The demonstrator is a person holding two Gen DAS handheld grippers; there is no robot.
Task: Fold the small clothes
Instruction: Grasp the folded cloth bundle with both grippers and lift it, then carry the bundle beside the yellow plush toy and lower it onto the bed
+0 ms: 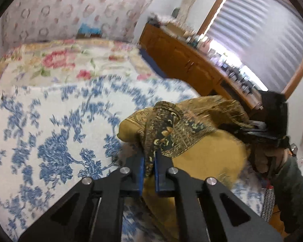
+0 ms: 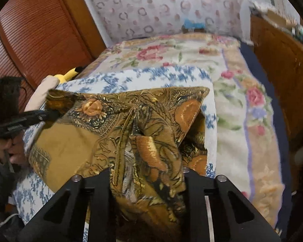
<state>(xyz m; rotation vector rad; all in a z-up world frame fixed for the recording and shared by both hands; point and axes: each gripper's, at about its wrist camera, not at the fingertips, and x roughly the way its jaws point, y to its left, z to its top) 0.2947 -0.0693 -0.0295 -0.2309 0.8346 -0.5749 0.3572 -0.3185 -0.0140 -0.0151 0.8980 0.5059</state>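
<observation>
Bedroom, bed [image 2: 242, 121] under floral cover with blue-white toile sheet [image 1: 50, 131] on near part. Left tongs [image 1: 149, 161] pressed together, pinching a bunched fold of the gold-brown patterned cloth [image 1: 192, 117]. Right tongs [image 2: 147, 173] pinching the same cloth [image 2: 131, 117] at its other end, fabric bunched between and draped over them. Cloth hangs stretched between both tongs just above toile sheet. Yellow plush toy [image 2: 68, 74] far left, wooden cabinet [image 1: 181, 60] right, window blinds [image 1: 262, 30] beyond.

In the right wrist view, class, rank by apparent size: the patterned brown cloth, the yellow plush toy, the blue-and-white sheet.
1. Patterned brown cloth, though nearness to the camera enlarges it.
2. Blue-and-white sheet, partly covered.
3. Yellow plush toy, mostly hidden.
</observation>
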